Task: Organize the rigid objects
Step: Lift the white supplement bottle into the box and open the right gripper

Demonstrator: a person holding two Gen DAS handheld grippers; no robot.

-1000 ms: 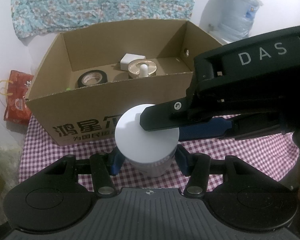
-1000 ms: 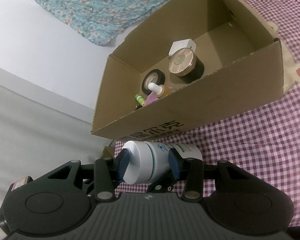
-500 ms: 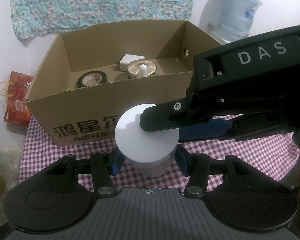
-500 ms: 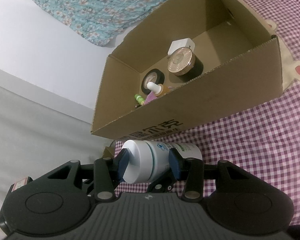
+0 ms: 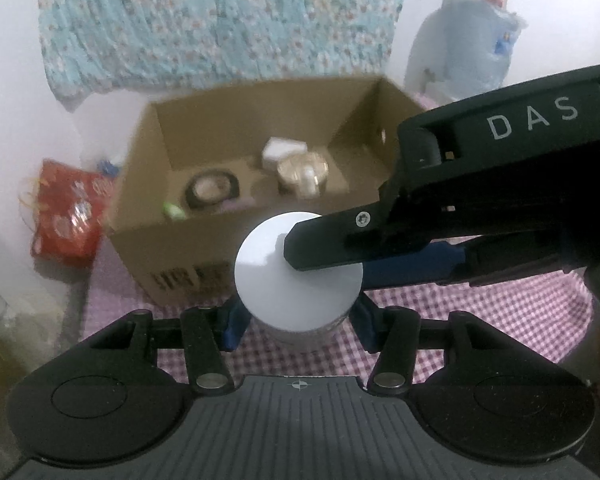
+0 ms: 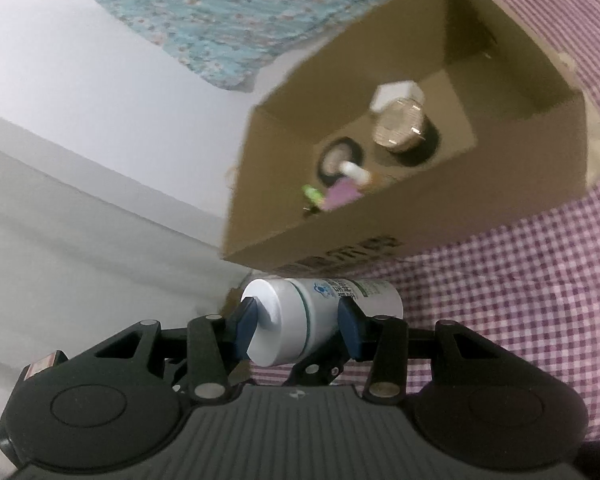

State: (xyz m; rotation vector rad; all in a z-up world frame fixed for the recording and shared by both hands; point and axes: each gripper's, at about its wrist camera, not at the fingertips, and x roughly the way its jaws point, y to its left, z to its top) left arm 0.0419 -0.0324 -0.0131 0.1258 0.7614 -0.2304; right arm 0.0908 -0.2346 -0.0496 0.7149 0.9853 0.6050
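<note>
Both grippers grip one white bottle [image 6: 320, 312]. The right gripper [image 6: 296, 322] has its jaws part-open and pressed on it, one blue pad on the flat cap end, the other on the labelled side. In the left wrist view the left gripper [image 5: 296, 316] has its jaws closed on the bottle's body under the cap, which faces the camera, and the right gripper's finger lies across the cap from 3 o'clock. The bottle sits above the checked cloth [image 6: 500, 300], just in front of the cardboard box [image 6: 420, 216], at 12 o'clock. Inside the box lie a tape roll [image 5: 212, 190], a gold-lidded jar [image 6: 400, 128] and a white block [image 6: 394, 94].
</note>
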